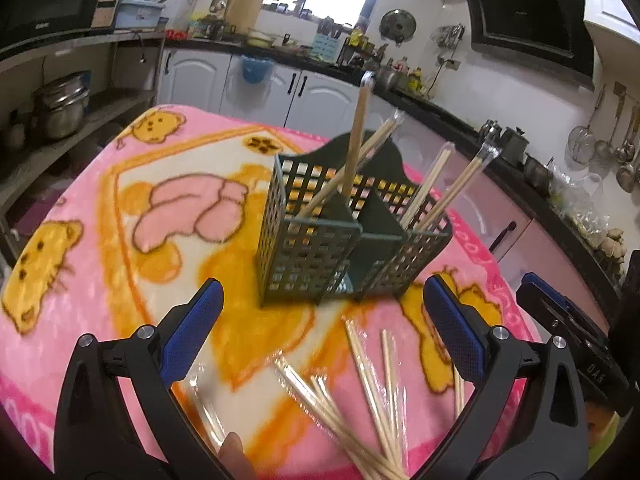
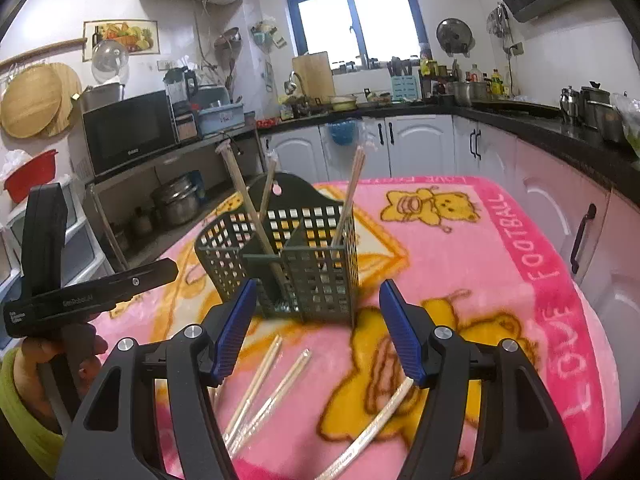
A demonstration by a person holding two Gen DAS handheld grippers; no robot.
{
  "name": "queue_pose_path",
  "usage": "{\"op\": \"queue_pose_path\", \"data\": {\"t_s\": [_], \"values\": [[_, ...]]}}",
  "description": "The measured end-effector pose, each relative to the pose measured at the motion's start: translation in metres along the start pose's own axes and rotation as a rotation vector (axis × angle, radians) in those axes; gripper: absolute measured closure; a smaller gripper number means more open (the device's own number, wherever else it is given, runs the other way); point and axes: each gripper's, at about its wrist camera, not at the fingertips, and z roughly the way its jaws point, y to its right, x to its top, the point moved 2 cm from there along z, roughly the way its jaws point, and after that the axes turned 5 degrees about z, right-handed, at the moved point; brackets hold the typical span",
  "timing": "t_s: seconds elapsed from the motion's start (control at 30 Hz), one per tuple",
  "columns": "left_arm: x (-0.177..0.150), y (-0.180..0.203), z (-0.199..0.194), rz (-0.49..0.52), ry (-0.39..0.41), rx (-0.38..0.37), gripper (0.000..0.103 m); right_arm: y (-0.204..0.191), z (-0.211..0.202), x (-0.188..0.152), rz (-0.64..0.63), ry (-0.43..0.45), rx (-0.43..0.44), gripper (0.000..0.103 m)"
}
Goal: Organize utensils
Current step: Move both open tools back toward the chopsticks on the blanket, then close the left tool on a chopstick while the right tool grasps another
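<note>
A dark green slotted utensil basket (image 1: 316, 248) (image 2: 316, 268) stands upright on the pink blanket. In its compartments lean a wooden-handled utensil (image 1: 357, 136) (image 2: 244, 196) and several plastic-wrapped chopstick pairs (image 1: 452, 192) (image 2: 352, 188). More wrapped chopsticks (image 1: 360, 392) (image 2: 264, 376) lie loose on the blanket in front of the basket. My left gripper (image 1: 323, 284) hovers open above those loose chopsticks with nothing between its blue pads. My right gripper (image 2: 318, 286) is open too and holds nothing; it points at the basket's near side. In the right wrist view a hand (image 2: 52, 352) holds the left gripper's body (image 2: 100, 286).
The pink cartoon-bear blanket (image 2: 500, 280) covers the whole table. White cabinets (image 2: 416, 144) and a dark counter run behind and to the right. On the left stands a metal shelf with a microwave (image 2: 128, 132) and pots (image 2: 176, 200).
</note>
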Motion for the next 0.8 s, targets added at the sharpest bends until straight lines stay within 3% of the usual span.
{"op": "queue_pose_path", "data": {"t_s": [0.73, 0.8], "values": [[-0.055, -0.003, 0.029, -0.068, -0.184, -0.014, 0.011, 0.035, 0.014, -0.04, 0.038, -0.154, -0.054, 0.041], [-0.058, -0.003, 0.032, -0.077, -0.195, -0.02, 0.017, 0.038, 0.016, -0.043, 0.044, -0.165, -0.056, 0.041]]}}
